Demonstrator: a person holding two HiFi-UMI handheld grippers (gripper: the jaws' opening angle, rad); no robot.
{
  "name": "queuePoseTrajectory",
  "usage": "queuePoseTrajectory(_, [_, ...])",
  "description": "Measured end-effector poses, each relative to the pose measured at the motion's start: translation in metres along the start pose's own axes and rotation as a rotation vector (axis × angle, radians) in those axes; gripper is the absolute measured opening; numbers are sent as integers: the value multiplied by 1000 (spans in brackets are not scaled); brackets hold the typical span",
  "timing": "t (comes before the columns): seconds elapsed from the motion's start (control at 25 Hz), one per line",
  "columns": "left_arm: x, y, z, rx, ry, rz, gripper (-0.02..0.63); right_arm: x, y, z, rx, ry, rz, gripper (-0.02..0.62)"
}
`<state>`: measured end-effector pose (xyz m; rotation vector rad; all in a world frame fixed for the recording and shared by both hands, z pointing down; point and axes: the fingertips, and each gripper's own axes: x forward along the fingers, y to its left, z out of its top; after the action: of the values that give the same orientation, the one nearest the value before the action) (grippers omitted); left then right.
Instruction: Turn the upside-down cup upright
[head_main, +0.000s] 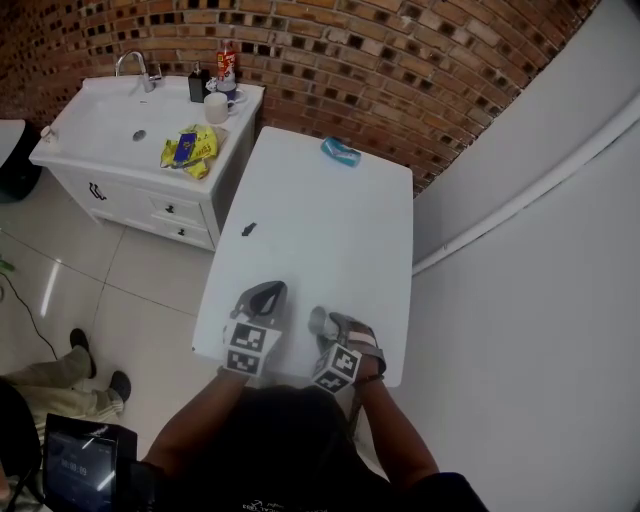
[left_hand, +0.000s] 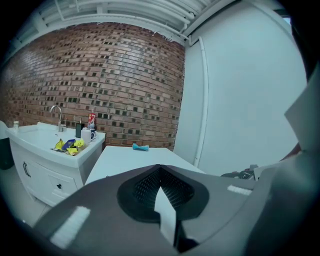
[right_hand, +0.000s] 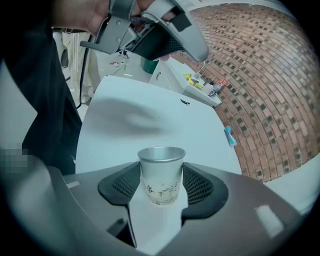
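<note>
A small metal cup (right_hand: 161, 175) with a bamboo print stands on the white table (head_main: 320, 225) near its front edge, wider lipped end up. My right gripper (right_hand: 161, 182) points steeply down at it, and its dark pads (right_hand: 124, 186) press on both sides of the cup. In the head view the right gripper (head_main: 322, 324) is at the table's near edge. Just to its left, my left gripper (head_main: 266, 298) hangs over the table, pointing at the far end. Its jaws (left_hand: 160, 171) meet at the tips with nothing between them.
A blue object (head_main: 340, 152) lies at the table's far end, and a small black thing (head_main: 249, 229) sits near the left edge. A white sink cabinet (head_main: 105, 190) with bottles and yellow packets stands to the left. A seated person's shoes (head_main: 97, 362) rest on the tiled floor.
</note>
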<state>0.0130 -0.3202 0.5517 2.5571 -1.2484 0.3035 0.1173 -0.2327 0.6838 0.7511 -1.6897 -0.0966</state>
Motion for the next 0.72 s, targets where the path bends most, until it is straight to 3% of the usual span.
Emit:
queuePoseTrajectory(0.32, [0, -4, -4, 21, 6, -15, -6, -19, -21, 15, 304, -176, -74, 276])
queuePoseTrajectory(0.52, [-1, -2, -2, -23, 1, -18, -6, -24, -22, 19, 495, -286, -77, 278])
queuePoseTrajectory(0.72, [-2, -3, -3, -17, 4, -25, -6, -21, -31, 11, 796, -374, -74, 276])
